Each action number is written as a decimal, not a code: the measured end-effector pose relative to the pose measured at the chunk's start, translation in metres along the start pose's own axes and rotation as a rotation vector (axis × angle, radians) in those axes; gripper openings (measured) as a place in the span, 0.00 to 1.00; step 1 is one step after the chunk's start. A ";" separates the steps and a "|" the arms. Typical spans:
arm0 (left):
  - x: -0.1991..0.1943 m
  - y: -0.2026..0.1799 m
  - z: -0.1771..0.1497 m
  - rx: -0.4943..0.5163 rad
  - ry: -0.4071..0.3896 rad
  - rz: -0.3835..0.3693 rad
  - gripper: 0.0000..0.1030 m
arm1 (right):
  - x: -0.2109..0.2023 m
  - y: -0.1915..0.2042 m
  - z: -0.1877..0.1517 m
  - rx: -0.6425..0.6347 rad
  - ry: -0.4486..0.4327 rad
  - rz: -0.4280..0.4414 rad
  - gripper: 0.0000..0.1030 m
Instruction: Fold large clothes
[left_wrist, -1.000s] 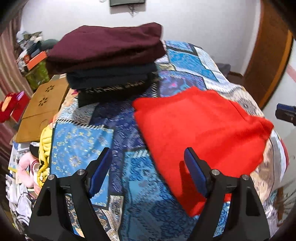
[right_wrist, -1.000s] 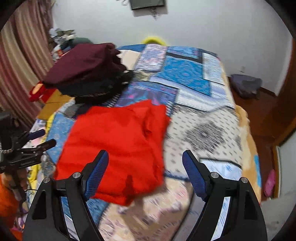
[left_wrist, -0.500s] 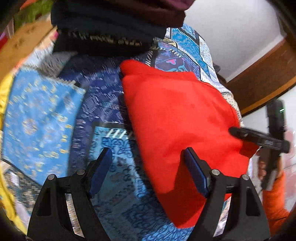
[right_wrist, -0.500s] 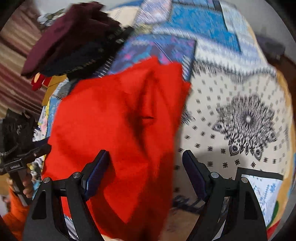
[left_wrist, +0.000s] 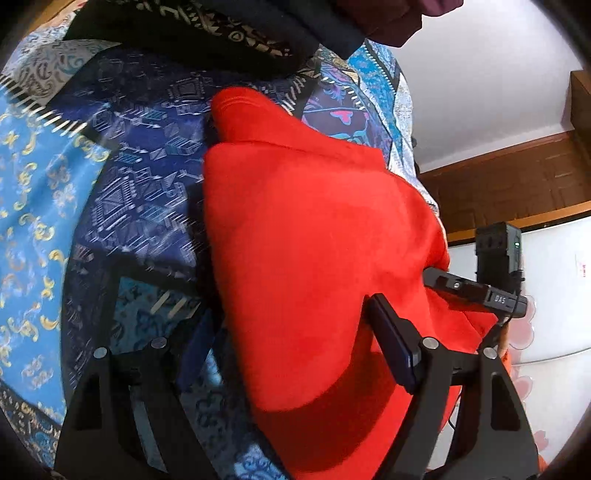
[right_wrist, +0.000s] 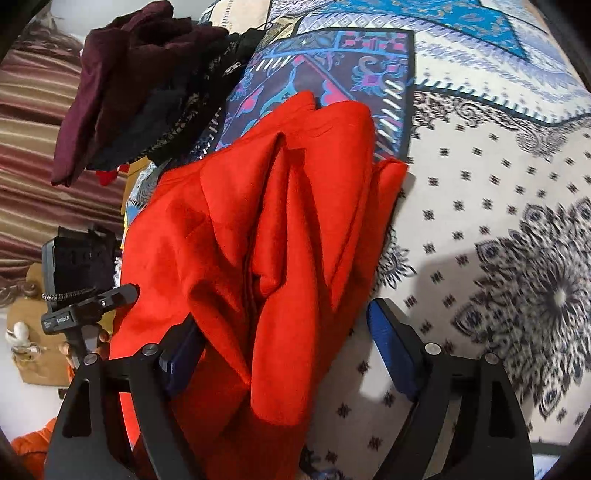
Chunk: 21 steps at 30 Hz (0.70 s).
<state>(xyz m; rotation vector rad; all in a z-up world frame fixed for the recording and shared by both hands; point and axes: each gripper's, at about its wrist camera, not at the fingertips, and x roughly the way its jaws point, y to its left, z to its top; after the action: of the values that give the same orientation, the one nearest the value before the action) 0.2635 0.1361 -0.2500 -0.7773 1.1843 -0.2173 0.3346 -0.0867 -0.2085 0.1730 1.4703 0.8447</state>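
The soft red fleece garment (left_wrist: 314, 258) lay on the patchwork-covered bed (left_wrist: 74, 192), long axis running bottom to top of frame, its near edge between both wide-spread, empty jaws: left gripper (left_wrist: 295, 354) at one corner, right gripper (right_wrist: 284, 347), still opening, at the other.

The garment (left_wrist: 321, 236) filling the middle of both frames is plain bright red. Under it the bedspread (left_wrist: 55, 192) is patchwork: sky blue with gold scrolls at the left of the left-wrist view, navy geometric print beside it, and white with black motifs (right_wrist: 498, 221) on the right of the right-wrist view. Upper left there, the stack (right_wrist: 122, 92) is maroon over what looks like black. Gripper pads (right_wrist: 388, 350) are blue.
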 end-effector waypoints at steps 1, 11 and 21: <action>0.002 0.000 0.000 0.000 0.001 -0.010 0.77 | 0.000 -0.002 0.000 -0.004 0.002 0.004 0.82; -0.001 0.007 -0.006 -0.008 -0.024 -0.069 0.54 | -0.003 -0.004 -0.009 0.075 -0.015 0.086 0.38; -0.044 -0.036 -0.024 0.149 -0.082 -0.015 0.30 | -0.043 0.043 -0.034 0.029 -0.132 0.039 0.26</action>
<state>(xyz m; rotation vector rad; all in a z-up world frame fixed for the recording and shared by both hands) 0.2333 0.1231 -0.1978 -0.6588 1.0726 -0.2808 0.2918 -0.0950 -0.1536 0.2749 1.3600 0.8277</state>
